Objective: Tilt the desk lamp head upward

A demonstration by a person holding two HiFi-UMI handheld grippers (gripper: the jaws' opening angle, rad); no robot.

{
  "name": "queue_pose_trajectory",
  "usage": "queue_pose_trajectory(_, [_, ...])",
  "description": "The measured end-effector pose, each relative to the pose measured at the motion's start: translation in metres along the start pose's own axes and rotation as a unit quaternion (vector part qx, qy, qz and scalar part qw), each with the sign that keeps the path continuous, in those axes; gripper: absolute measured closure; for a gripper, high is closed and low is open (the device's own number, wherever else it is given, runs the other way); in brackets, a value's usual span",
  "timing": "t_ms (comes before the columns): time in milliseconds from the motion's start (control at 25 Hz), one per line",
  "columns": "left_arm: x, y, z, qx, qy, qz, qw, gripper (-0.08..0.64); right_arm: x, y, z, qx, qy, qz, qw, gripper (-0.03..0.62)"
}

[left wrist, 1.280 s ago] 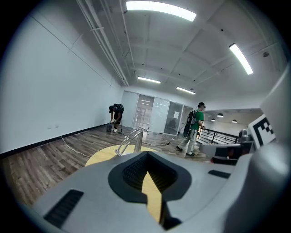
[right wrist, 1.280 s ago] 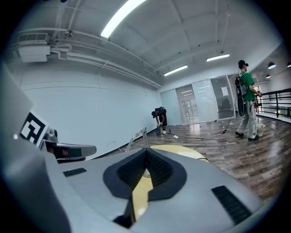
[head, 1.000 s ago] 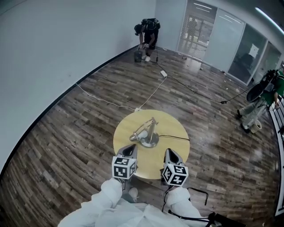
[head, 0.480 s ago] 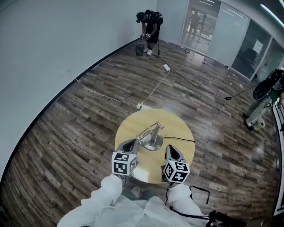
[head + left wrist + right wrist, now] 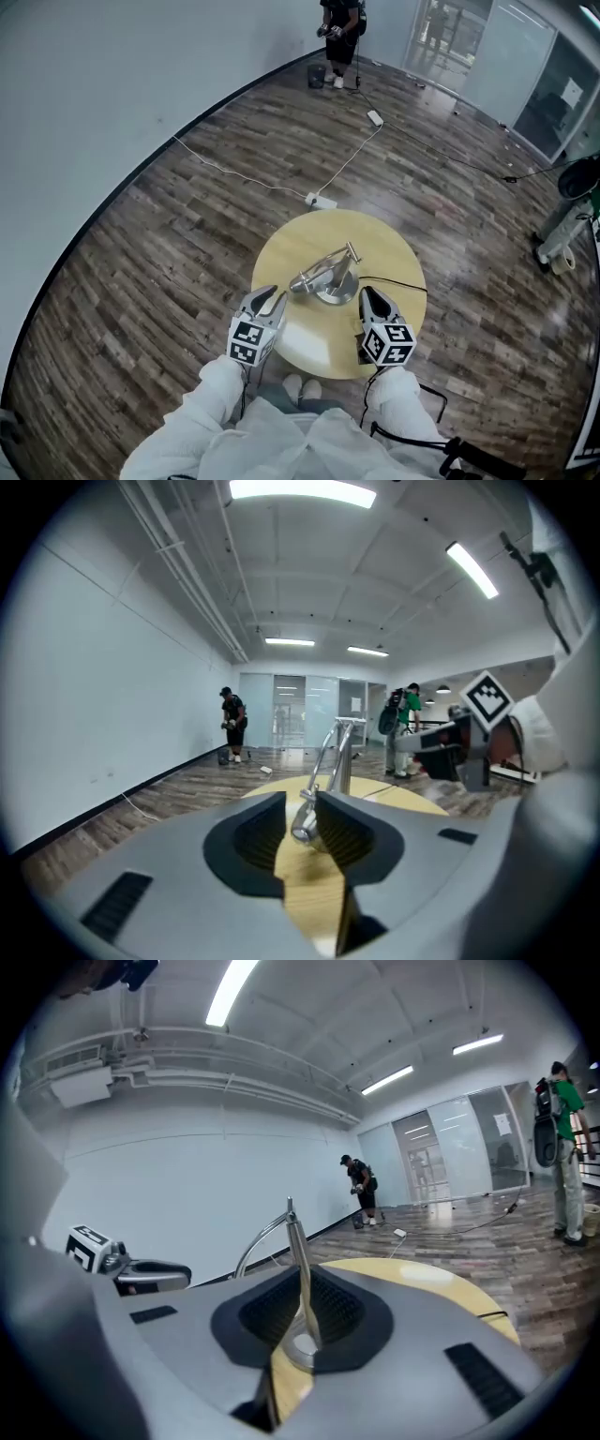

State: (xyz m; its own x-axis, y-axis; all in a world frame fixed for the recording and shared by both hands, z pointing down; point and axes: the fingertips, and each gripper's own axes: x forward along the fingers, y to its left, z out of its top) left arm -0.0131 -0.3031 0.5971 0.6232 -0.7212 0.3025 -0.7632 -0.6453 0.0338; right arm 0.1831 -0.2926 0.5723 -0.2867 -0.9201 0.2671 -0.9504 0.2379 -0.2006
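Right gripper (image 5: 296,1283): my jaws are together, with nothing gripped. Just beyond my tips, the desk lamp (image 5: 296,1241) rises from its round base (image 5: 305,1346) on the yellow table (image 5: 422,1283), with a straight stem and a curved arm. A person in black (image 5: 361,1190) stands by the far wall.

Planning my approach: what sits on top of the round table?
A silver desk lamp on its round base, its black cord trailing off the table. The tabletop under the base is covered.
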Motion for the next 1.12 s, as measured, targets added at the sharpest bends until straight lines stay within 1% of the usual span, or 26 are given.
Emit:
queue_pose_trajectory(40, [0.004, -0.001, -0.010, 0.005, 0.008, -0.018, 0.9998, 0.441, 0.008, 0.001, -0.001, -0.009, 0.005, 0.016, 1.000, 0.570])
queue_pose_trajectory(80, [0.008, -0.003, -0.019, 0.008, 0.018, -0.036, 0.9991, 0.390, 0.016, 0.002, -0.002, -0.017, 0.009, 0.032, 0.999, 0.539])
queue_pose_trajectory(120, [0.013, -0.004, -0.028, 0.011, 0.030, -0.053, 0.9981, 0.348, 0.024, 0.004, -0.003, -0.024, 0.012, 0.046, 0.999, 0.499])
queue_pose_trajectory(160, [0.019, -0.004, -0.036, 0.015, 0.041, -0.068, 0.9967, 0.313, 0.033, 0.005, -0.004, -0.029, 0.017, 0.060, 0.998, 0.473])
queue_pose_trajectory(200, [0.026, -0.005, -0.042, 0.020, 0.051, -0.081, 0.9952, 0.290, 0.042, 0.006, -0.006, -0.033, 0.020, 0.071, 0.997, 0.457])
queue_pose_trajectory(320, [0.047, -0.010, -0.051, 0.032, 0.067, -0.119, 0.9901, 0.257, 0.066, 0.008, -0.010, -0.045, 0.026, 0.095, 0.994, 0.440])
queue_pose_trajectory(400, [0.060, -0.014, -0.053, 0.034, 0.071, -0.138, 0.9874, 0.250, 0.080, 0.008, -0.013, -0.055, 0.028, 0.104, 0.993, 0.434])
queue_pose_trajectory(480, [0.074, -0.015, -0.055, 0.035, 0.075, -0.147, 0.9856, 0.250, 0.092, 0.006, -0.016, -0.061, 0.030, 0.106, 0.992, 0.434])
queue_pose_trajectory(640, [0.091, -0.013, -0.066, 0.038, 0.083, -0.154, 0.9838, 0.250, 0.109, 0.001, -0.017, -0.071, 0.032, 0.099, 0.992, 0.434])
queue_pose_trajectory(760, [0.098, -0.006, -0.073, 0.037, 0.084, -0.149, 0.9845, 0.250, 0.117, 0.004, -0.014, -0.086, 0.034, 0.103, 0.990, 0.437])
queue_pose_trajectory(880, [0.103, 0.001, -0.072, 0.024, 0.073, -0.143, 0.9866, 0.250, 0.119, 0.004, -0.014, -0.093, 0.035, 0.103, 0.990, 0.437])
queue_pose_trajectory(1040, [0.105, -0.005, -0.066, 0.017, 0.063, -0.169, 0.9835, 0.250, 0.124, 0.008, -0.017, -0.095, 0.037, 0.101, 0.990, 0.439])
queue_pose_trajectory(1120, [0.110, -0.008, -0.064, 0.027, 0.057, -0.178, 0.9820, 0.267, 0.125, 0.008, -0.017, -0.095, 0.037, 0.100, 0.990, 0.439])
